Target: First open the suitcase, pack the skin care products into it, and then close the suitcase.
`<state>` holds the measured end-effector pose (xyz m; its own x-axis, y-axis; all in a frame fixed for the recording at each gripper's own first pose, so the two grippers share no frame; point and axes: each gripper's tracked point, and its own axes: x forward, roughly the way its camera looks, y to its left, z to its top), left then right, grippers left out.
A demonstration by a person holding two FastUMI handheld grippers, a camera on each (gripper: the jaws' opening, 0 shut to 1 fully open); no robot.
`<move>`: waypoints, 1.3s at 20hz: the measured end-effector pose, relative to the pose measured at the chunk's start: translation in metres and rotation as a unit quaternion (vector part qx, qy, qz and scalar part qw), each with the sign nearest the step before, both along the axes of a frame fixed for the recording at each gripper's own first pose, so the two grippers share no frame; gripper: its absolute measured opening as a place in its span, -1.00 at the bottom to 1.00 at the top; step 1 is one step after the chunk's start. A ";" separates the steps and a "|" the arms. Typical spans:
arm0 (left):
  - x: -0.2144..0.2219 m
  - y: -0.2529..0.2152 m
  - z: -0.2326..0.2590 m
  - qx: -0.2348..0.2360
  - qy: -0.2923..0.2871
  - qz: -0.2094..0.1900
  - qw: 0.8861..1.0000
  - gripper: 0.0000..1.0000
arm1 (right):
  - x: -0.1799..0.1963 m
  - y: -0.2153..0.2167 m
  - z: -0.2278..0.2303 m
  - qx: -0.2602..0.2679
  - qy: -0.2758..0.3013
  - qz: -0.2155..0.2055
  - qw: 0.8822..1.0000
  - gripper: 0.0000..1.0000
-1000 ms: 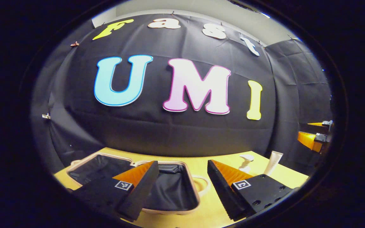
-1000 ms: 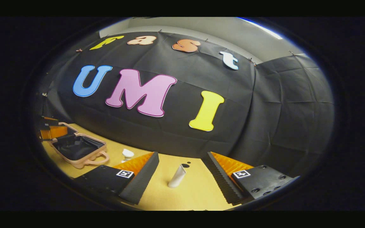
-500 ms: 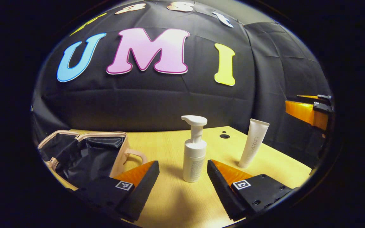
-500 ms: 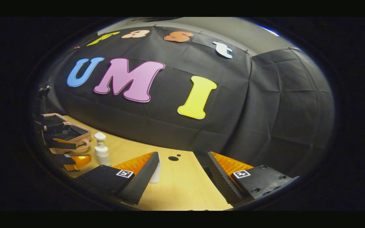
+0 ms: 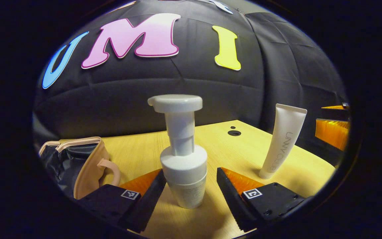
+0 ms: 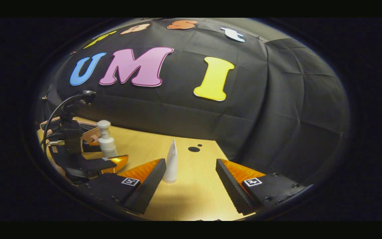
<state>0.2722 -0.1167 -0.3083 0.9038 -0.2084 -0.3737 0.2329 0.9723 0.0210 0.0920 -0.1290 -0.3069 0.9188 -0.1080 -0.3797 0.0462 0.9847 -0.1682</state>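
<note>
Scene: wooden table (image 5: pixel 138 156) inside a booth lined with black cloth, two skin care items standing on it beside an open suitcase.

Pump bottle: white pump bottle (image 5: pixel 182 156) stands upright on the table, its body between the two fingers of the left gripper (image 5: pixel 191 186). In the right gripper view the same pump bottle (image 6: pixel 106 139) stands just in front of the suitcase, with the left gripper reaching around it from the near side.

Left gripper: spread wide on either side of the pump bottle; one finger (image 5: pixel 153 192) looks to be at or very near the bottle's wall, the other stands clear of it, so nothing is clamped.

Tube: white tube (image 5: pixel 282 141) stands on its cap, leaning slightly, to the right of the pump bottle and apart from it. In the right gripper view the tube (image 6: pixel 171 161) is seen edge-on, upright, near the inner edge of one finger of the right gripper (image 6: pixel 191 184).

Right gripper: fingers wide apart, holding nothing; the tube is not between them under pressure.

Suitcase: beige suitcase (image 5: pixel 88 166) lies open to the left of the pump bottle, dark lining showing, carry handle (image 5: pixel 109 167) turned toward the bottle.

Table detail: two dark round holes (image 5: pixel 234 132) in the tabletop behind the pump bottle, toward the cloth wall.
</note>
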 end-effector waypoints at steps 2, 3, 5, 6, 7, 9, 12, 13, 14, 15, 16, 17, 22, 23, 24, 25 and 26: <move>0.005 0.005 -0.004 -0.003 0.001 0.005 1.000 0.63 | 0.003 0.008 -0.015 0.010 0.019 0.009 1.000 0.94; 0.000 0.005 0.000 -0.008 0.000 -0.001 1.000 0.43 | 0.006 0.013 -0.023 0.016 0.028 0.015 0.999 0.95; 0.004 0.006 -0.003 -0.013 0.002 -0.009 1.000 0.29 | 0.009 0.027 -0.037 0.041 0.048 0.032 0.997 0.95; 0.004 0.007 -0.003 -0.015 0.002 -0.010 1.000 0.26 | 0.010 0.032 -0.045 0.045 0.056 0.036 0.997 0.95; 0.003 0.011 -0.002 -0.017 0.002 -0.007 1.000 0.24 | 0.011 0.032 -0.054 0.040 0.069 0.035 0.996 0.95; 0.001 0.018 -0.002 -0.022 0.003 0.001 1.000 0.22 | 0.015 0.031 -0.068 0.032 0.081 0.026 0.996 0.95; -0.006 0.030 -0.002 -0.023 0.009 0.008 1.000 0.22 | 0.030 0.034 -0.087 0.033 0.085 0.014 0.996 0.94; -0.008 0.033 0.000 -0.024 0.011 0.011 1.000 0.22 | 0.036 0.033 -0.094 0.032 0.086 0.011 0.996 0.94; -0.010 0.036 0.001 -0.024 0.011 0.013 1.000 0.22 | 0.042 0.032 -0.101 0.031 0.087 0.006 0.996 0.94; -0.012 0.041 0.004 -0.025 0.010 0.016 1.000 0.22 | 0.046 0.030 -0.106 0.034 0.089 -0.001 0.995 0.94; -0.014 0.044 0.007 -0.025 0.009 0.017 1.000 0.22 | 0.050 0.029 -0.109 0.041 0.087 -0.008 0.995 0.94; -0.016 0.046 0.009 -0.025 0.009 0.018 0.999 0.22 | 0.054 0.028 -0.112 0.047 0.085 -0.015 0.995 0.96; -0.025 0.055 0.013 -0.027 0.014 0.023 0.999 0.15 | 0.055 0.015 -0.130 0.033 0.104 -0.035 0.993 0.29; -0.027 0.057 0.014 -0.027 0.015 0.025 0.999 0.22 | 0.053 0.017 -0.128 0.042 0.104 -0.034 0.993 0.15; -0.027 0.058 0.013 -0.029 0.015 0.027 0.999 0.22 | 0.054 0.017 -0.128 0.047 0.104 -0.033 0.993 0.12; -0.028 0.059 0.014 -0.031 0.016 0.029 0.999 0.22 | 0.055 0.017 -0.129 0.051 0.103 -0.031 0.993 0.08; -0.030 0.061 0.013 -0.032 0.017 0.031 0.999 0.22 | 0.058 0.018 -0.128 0.054 0.101 -0.028 0.993 0.06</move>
<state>0.2422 -0.0559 -0.2951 0.9025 -0.1766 -0.3929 0.1713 0.9840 -0.0487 0.1498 -0.1111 -0.4348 0.8166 -0.1055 -0.5674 0.0774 0.9943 -0.0734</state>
